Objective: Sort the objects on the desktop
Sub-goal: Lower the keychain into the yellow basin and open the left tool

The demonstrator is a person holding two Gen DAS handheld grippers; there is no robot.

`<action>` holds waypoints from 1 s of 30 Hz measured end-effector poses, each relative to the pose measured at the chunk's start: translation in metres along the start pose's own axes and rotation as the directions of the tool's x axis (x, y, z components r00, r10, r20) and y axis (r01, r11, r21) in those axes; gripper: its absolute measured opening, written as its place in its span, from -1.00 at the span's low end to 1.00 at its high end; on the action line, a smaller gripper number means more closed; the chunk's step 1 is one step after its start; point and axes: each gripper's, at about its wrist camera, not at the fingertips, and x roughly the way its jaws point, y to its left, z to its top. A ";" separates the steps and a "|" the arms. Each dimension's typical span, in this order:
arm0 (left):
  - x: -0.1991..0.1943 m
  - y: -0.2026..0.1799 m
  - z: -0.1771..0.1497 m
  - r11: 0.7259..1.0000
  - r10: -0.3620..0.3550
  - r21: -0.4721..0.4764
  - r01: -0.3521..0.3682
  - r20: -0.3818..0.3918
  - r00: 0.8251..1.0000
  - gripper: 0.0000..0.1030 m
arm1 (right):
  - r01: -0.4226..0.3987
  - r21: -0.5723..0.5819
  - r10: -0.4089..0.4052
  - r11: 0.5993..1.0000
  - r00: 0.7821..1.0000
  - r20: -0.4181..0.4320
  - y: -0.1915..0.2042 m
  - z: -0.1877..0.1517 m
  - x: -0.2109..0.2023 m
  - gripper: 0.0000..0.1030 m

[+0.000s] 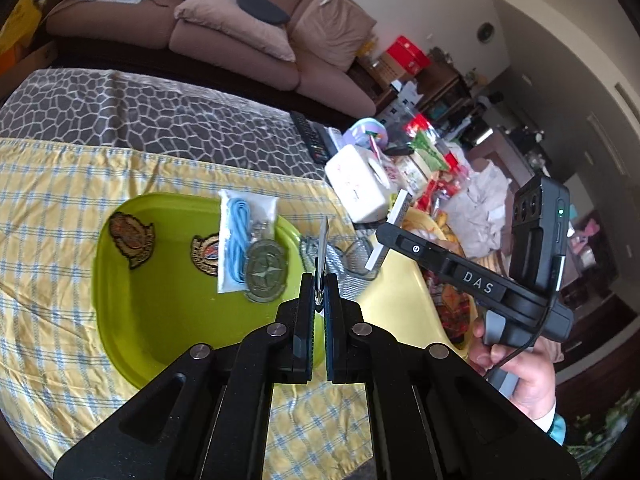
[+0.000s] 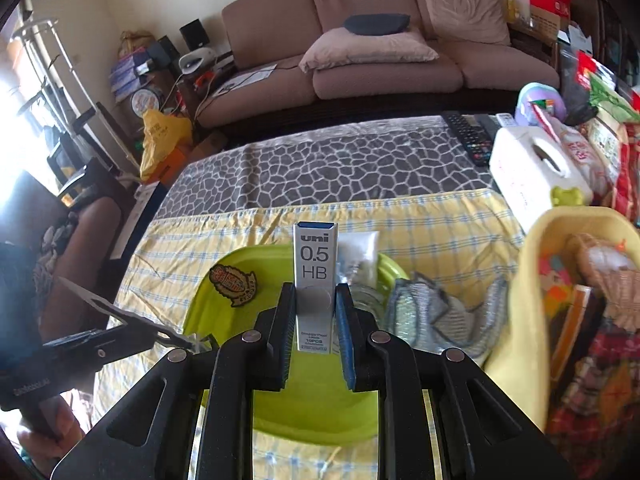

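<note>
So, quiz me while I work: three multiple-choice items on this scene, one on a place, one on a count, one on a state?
1. Where does the cable bag lie?
A. On the green tray
B. In the yellow basket
C. On the sofa

2. How many patches are on the tray?
A. One
B. Two
C. Four

3. What state are the right tongs in?
A. Open and empty
B. Shut on the lead case
C. Shut on a remote

Answers:
1 A: the bag with the blue cable rests on the tray's far side.
2 B: the left wrist view shows one patch at the left and a second beside the bag.
3 B: the case marked 0.5 HB stands upright between the pads.
</note>
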 end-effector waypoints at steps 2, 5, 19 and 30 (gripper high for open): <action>0.009 -0.030 0.004 0.999 -0.012 0.040 0.012 -0.013 1.000 -0.93 | 0.027 0.023 -0.027 0.999 0.999 0.022 -0.022 0.002 -0.025 -0.64; 0.023 -0.072 0.010 0.995 -0.017 0.099 0.020 -0.032 0.999 -0.93 | 0.086 0.050 -0.088 0.995 0.996 0.030 -0.054 0.002 -0.049 -0.64; 0.107 -0.186 0.023 0.952 0.105 0.299 -0.065 -0.122 0.987 -0.93 | 0.145 0.154 -0.131 0.977 0.987 -0.098 -0.156 -0.032 -0.029 -0.61; 0.201 -0.208 0.017 0.889 0.247 0.453 -0.073 -0.340 0.907 -0.92 | 0.149 0.189 -0.161 0.971 0.986 0.047 -0.189 -0.036 -0.096 -0.41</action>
